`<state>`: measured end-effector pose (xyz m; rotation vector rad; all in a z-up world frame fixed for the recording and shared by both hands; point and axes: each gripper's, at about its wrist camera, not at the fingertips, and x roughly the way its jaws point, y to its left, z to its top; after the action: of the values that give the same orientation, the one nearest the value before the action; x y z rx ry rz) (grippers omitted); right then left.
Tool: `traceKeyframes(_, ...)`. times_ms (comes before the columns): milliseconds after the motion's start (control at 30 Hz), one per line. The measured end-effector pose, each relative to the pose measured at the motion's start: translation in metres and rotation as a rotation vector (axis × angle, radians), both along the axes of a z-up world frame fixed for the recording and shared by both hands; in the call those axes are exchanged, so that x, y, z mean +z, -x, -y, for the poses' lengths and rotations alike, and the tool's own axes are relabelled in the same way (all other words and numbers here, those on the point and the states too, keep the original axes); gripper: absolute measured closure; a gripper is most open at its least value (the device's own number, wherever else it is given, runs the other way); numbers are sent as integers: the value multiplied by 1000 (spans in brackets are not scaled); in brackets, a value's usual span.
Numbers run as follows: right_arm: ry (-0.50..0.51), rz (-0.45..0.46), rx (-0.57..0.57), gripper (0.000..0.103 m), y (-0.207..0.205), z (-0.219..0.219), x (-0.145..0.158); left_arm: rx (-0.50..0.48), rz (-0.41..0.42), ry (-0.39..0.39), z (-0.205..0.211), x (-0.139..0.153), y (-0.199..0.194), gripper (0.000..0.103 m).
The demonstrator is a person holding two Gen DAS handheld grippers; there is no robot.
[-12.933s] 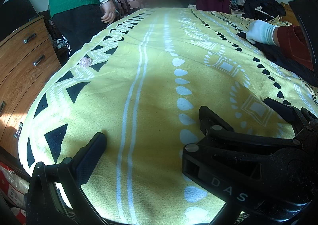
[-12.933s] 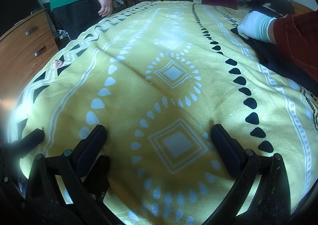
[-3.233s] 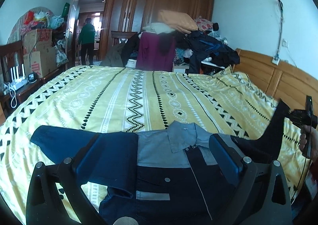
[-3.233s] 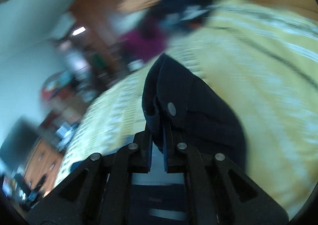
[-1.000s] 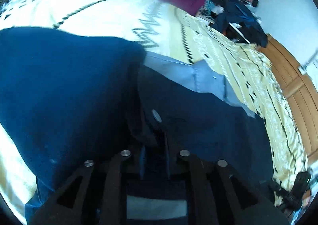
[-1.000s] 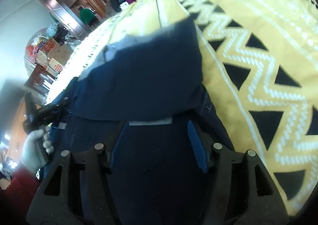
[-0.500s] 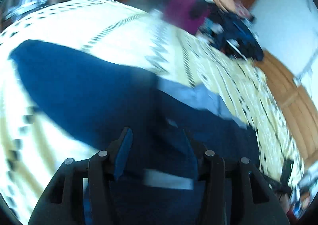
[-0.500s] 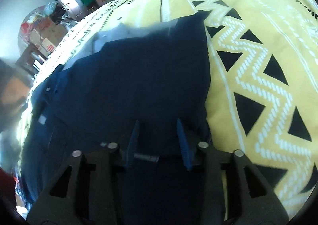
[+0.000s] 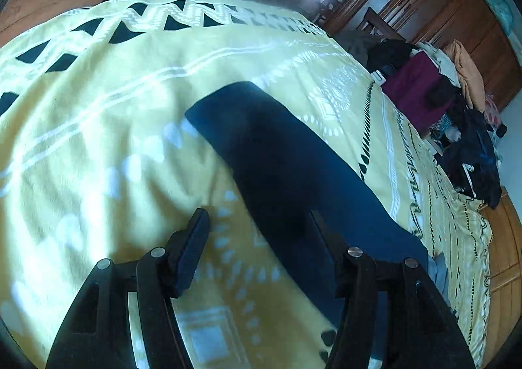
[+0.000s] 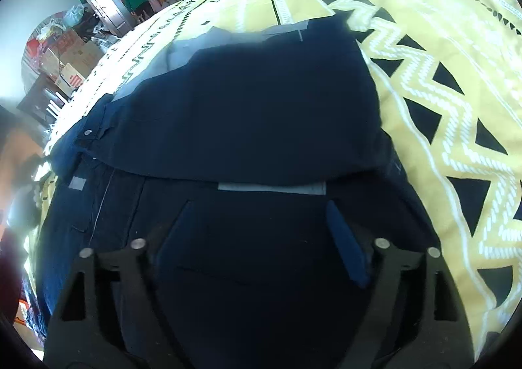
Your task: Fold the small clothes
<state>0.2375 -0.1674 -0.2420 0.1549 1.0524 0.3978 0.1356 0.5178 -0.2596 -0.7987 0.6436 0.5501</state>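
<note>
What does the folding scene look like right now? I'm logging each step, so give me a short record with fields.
garment: dark navy shirt with grey collar, lying flat
surface: yellow patterned bedspread
right side: sleeve folded in across the shirt front
left side: sleeve stretched out on the bedspread, not folded in
left claw: open, over the outstretched sleeve, holding nothing
right claw: open, over the shirt body, holding nothing
background: heap of clothes beyond the bed

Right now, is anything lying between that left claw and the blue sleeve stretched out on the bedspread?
Nothing visible does. The left gripper is open above the bedspread, and the sleeve runs bare right up past its right-hand finger, with only yellow fabric beside it.
</note>
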Motion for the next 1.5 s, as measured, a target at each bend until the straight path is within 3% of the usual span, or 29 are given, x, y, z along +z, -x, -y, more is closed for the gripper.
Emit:
traceKeyframes(133,12,-1,-12,20,-1,-3,-2,29,27,-7,-21,-2,-13,41)
traceKeyframes(167,13,1,-18,22,0,-2,-2,26,33,3,-25,-4,-16,48)
traceKeyframes(200,10,4,-26,23,0,-1,-2,17,37,11,-28,-5,-18,67)
traceKeyframes(233,4,7,-33,24,1,1,-1,11,38,12,-27,-4,-21,79)
traceKeyframes(267,-1,10,-42,26,2,2,-2,-13,66,14,-21,1,-24,82)
traceKeyframes(333,-11,13,-58,30,3,5,-1,-115,152,-9,8,27,-34,88)
traceKeyframes(467,-50,2,-81,35,3,12,0,-429,350,-71,132,106,-71,92)
traceKeyframes(600,-99,17,-99,36,8,27,10,-806,546,-16,283,166,-110,92)
traceKeyframes(633,-106,19,-101,36,10,31,11,-930,571,28,328,174,-120,79)
traceKeyframes(700,-115,22,-117,36,15,44,14,-1068,545,69,391,173,-131,56)
traceKeyframes(767,-125,19,-135,36,20,58,18,-1167,513,92,434,163,-128,55)
traceKeyframes(833,-139,20,-138,36,20,66,23,-1205,479,90,446,149,-117,55)
traceKeyframes(933,-187,57,-71,36,6,54,44,-1111,412,41,421,131,-96,54)
traceKeyframes(1000,-271,60,-5,37,-9,33,54,-983,370,0,378,121,-70,53)
traceKeyframes(1100,-481,-38,115,43,-55,-30,52,-770,307,-14,304,101,-35,51)
traceKeyframes(1167,-558,-116,189,47,-81,-78,42,-634,269,-9,257,84,-25,51)
traceKeyframes(1300,-584,-257,302,47,-128,-183,17,-476,230,42,192,50,-1,51)
traceKeyframes(1400,-551,-336,315,47,-151,-243,-3,-458,216,73,173,28,11,51)
traceKeyframes(1500,-438,-351,303,47,-160,-276,-16,-461,205,103,162,10,18,51)
